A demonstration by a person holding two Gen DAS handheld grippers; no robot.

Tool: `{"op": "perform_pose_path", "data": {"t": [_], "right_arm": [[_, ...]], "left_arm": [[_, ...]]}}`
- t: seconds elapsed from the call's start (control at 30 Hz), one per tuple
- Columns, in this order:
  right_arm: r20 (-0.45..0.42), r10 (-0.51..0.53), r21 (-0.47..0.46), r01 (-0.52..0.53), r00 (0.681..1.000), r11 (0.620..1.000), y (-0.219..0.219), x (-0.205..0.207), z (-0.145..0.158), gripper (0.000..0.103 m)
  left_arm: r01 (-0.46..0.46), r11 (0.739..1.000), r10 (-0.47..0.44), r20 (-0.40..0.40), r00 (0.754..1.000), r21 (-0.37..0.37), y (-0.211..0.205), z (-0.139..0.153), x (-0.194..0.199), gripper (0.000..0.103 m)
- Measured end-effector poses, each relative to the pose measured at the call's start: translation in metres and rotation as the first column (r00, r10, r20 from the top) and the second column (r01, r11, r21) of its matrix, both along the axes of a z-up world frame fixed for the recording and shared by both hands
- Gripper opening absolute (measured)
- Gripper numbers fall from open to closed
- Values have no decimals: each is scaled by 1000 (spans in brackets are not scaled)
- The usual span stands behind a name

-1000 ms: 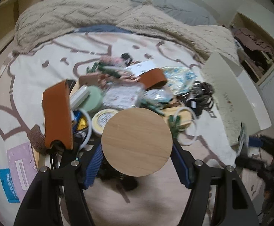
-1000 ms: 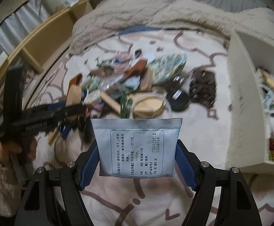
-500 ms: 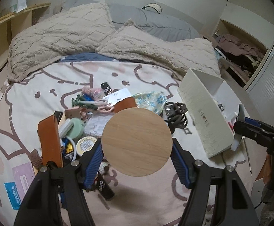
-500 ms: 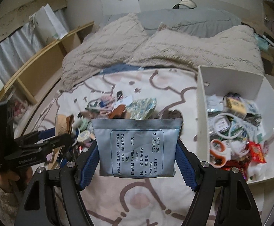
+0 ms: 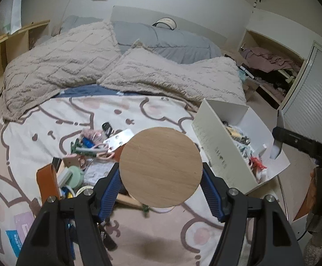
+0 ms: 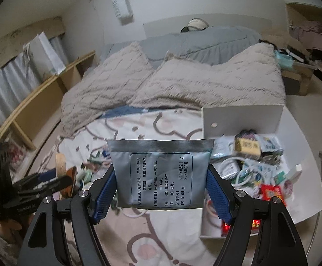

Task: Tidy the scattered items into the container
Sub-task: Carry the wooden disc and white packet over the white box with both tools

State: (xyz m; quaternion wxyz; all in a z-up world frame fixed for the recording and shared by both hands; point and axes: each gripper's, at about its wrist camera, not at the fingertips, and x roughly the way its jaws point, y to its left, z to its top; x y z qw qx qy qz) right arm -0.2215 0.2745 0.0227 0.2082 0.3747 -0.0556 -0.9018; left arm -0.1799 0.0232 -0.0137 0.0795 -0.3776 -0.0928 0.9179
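Both grippers carried one item each above the bed, near the white container.

The left gripper (image 5: 161, 175) held a round wooden disc (image 5: 161, 168) by its edges; it looked stiff and light, but smooth. The right gripper (image 6: 162, 185) pinched a grey sachet (image 6: 161, 173) at both sides; soft and bendable, it probably needed a gentle grip. Farther away, the white container (image 6: 240, 119) stood open beside the scattered pile (image 5: 90, 155).

Tan wooden disc (image 5: 161, 168), grey sachet (image 6: 159, 173)

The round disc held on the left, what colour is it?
Light wood-brown disc with faint grain, best in the left wrist view.
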Motion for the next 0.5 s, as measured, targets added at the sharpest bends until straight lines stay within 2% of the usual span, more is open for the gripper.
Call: {"op": "perform_pose_path", "data": {"t": [0.5], "right_arm": [[-40, -141, -19, 141, 989, 990, 61, -27, 24, 77]], "left_arm": [[107, 994, -109, -70, 992, -33, 75, 35, -24, 69]]}}
